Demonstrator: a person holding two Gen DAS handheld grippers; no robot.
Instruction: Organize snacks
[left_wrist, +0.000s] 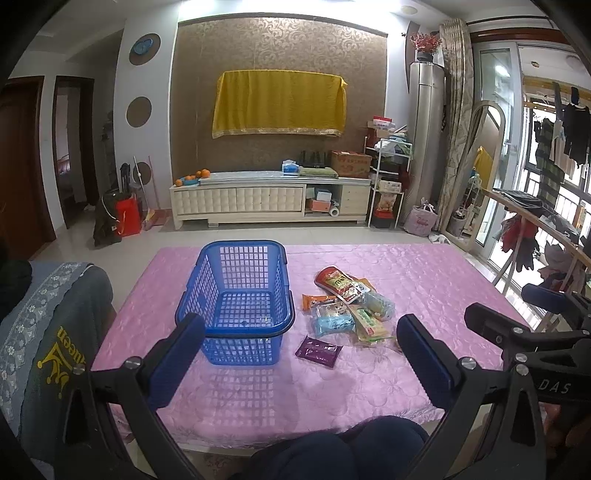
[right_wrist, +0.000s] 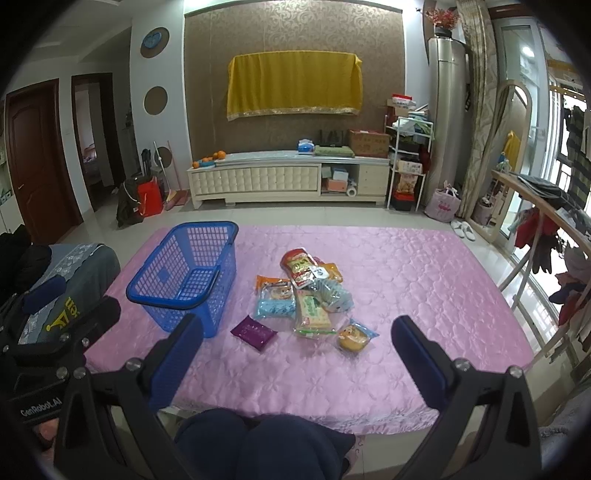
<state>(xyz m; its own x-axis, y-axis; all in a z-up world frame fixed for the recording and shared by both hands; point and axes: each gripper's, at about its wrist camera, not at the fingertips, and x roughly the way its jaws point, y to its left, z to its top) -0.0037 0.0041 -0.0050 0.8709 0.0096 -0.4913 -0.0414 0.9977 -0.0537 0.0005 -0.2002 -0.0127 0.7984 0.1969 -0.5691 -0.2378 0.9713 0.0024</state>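
Note:
An empty blue plastic basket (left_wrist: 236, 295) stands on the left of the pink-covered table (left_wrist: 424, 280); it also shows in the right wrist view (right_wrist: 188, 269). A pile of snack packets (left_wrist: 347, 306) lies right of it, with a purple packet (left_wrist: 318, 350) apart in front. In the right wrist view the pile (right_wrist: 306, 291), the purple packet (right_wrist: 254, 332) and a yellow bun packet (right_wrist: 355, 334) show. My left gripper (left_wrist: 299, 354) is open and empty above the table's near edge. My right gripper (right_wrist: 295, 354) is open and empty, near the front edge.
A chair with a grey cover (left_wrist: 48, 332) stands at the table's left. My knees (right_wrist: 258, 443) are at the front edge. A TV cabinet (left_wrist: 269, 199) stands against the far wall. A wooden rack with clothes (right_wrist: 546, 236) is on the right.

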